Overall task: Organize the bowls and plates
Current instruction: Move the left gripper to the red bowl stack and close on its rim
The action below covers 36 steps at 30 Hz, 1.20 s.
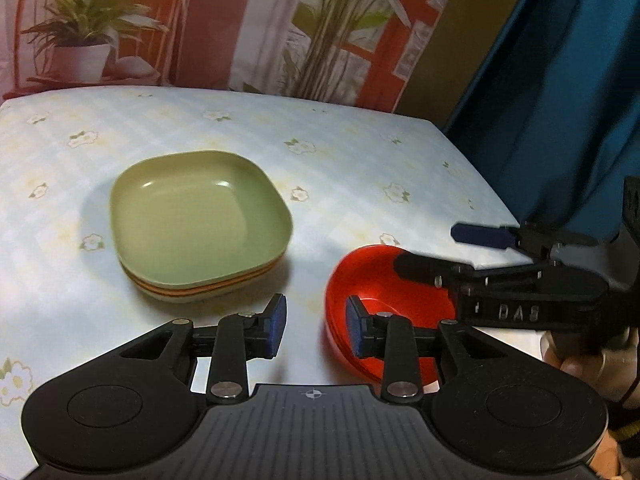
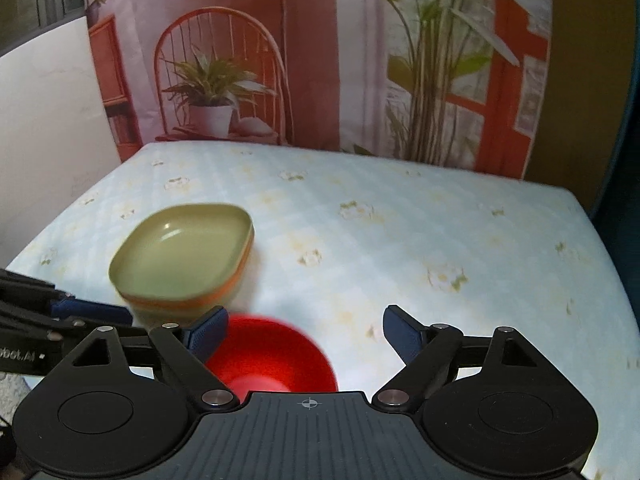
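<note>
At the left of the table (image 1: 360,152), towards its middle, a stack of square plates (image 1: 200,220) is seen, a green one on top with orange and pale edges showing beneath it. The stack is nested squarely and nothing is touching it. Just to its right, close to the near edge, red bowls (image 1: 384,304) are found; layered rims at the lower side suggest more than one is nested there, though the count cannot be told.

The left gripper (image 1: 316,324) is held over the gap between plates and bowls, its fingers parted a little and nothing pinched; its right-hand pad (image 1: 354,326) is seen in front of the bowls' near rim, and contact cannot be confirmed. Further right, the right gripper (image 1: 440,250) is reached in across the bowls from the right edge, fingers spread wide with nothing between them, as its own view confirms (image 2: 302,334); the bowls (image 2: 272,360) lie just below and left of its opening.

The step in hand is judged to be a release at the bowl stack. To finish it well, both sets of fingers should be lifted clear of the rim before being drawn away, so the light bowls are not dragged towards the near edge or tipped out of their nest. The plates should be left undisturbed.
</note>
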Available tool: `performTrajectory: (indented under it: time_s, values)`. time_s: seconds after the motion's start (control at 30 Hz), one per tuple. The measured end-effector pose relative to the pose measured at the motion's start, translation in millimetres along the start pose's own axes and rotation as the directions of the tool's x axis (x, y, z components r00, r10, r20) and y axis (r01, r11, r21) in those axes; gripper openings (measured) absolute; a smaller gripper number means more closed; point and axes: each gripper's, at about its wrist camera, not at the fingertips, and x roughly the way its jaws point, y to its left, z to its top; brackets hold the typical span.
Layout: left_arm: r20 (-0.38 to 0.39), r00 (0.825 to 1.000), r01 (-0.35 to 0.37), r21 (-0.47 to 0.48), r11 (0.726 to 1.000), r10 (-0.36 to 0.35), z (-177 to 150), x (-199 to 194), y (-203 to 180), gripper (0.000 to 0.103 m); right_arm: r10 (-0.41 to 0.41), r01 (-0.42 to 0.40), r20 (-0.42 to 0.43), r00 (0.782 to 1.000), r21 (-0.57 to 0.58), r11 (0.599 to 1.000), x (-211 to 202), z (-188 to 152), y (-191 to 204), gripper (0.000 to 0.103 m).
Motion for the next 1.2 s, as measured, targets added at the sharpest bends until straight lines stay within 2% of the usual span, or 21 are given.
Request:
performTrajectory:
  time_s: [0.27, 0.37, 0.63, 0.77, 0.93, 1.2]
  values:
    - [-0.031, 0.999, 0.019, -0.001, 1.000, -0.019, -1.0, 17.7, -6.5, 0.034, -0.015, 0.012, 0.026, 1.000, 0.107, 0.994, -14.8, -36.0, -12.6, 0.087]
    - [-0.041, 0.999, 0.026, -0.015, 1.000, -0.027, -2.6, 25.3, -6.8, 0.034, -0.040, 0.037, 0.027, 0.999, 0.105, 0.994, -16.1, -44.3, -13.2, 0.087]
    - [-0.063, 0.997, 0.044, -0.026, 0.999, -0.045, -3.9, 39.3, -4.1, 0.034, -0.015, 0.011, 0.028, 1.000, 0.142, 0.990, -12.5, -53.8, -14.8, 0.075]
    - [-0.079, 0.995, 0.061, -0.049, 0.997, -0.064, -7.1, 43.9, -0.9, 0.033, -0.010, 0.009, 0.006, 1.000, 0.157, 0.988, -7.7, -56.8, -17.6, 0.072]
    - [-0.086, 0.992, 0.087, -0.070, 0.994, -0.093, -8.1, 48.8, 2.8, 0.033, 0.026, -0.022, -0.022, 0.999, 0.187, 0.982, -1.5, -61.9, -20.1, 0.058]
    - [-0.090, 0.990, 0.096, -0.095, 0.991, -0.105, -10.4, 51.5, 6.6, 0.033, 0.048, -0.040, -0.036, 0.998, 0.198, 0.979, 0.8, -64.6, -18.6, 0.049]
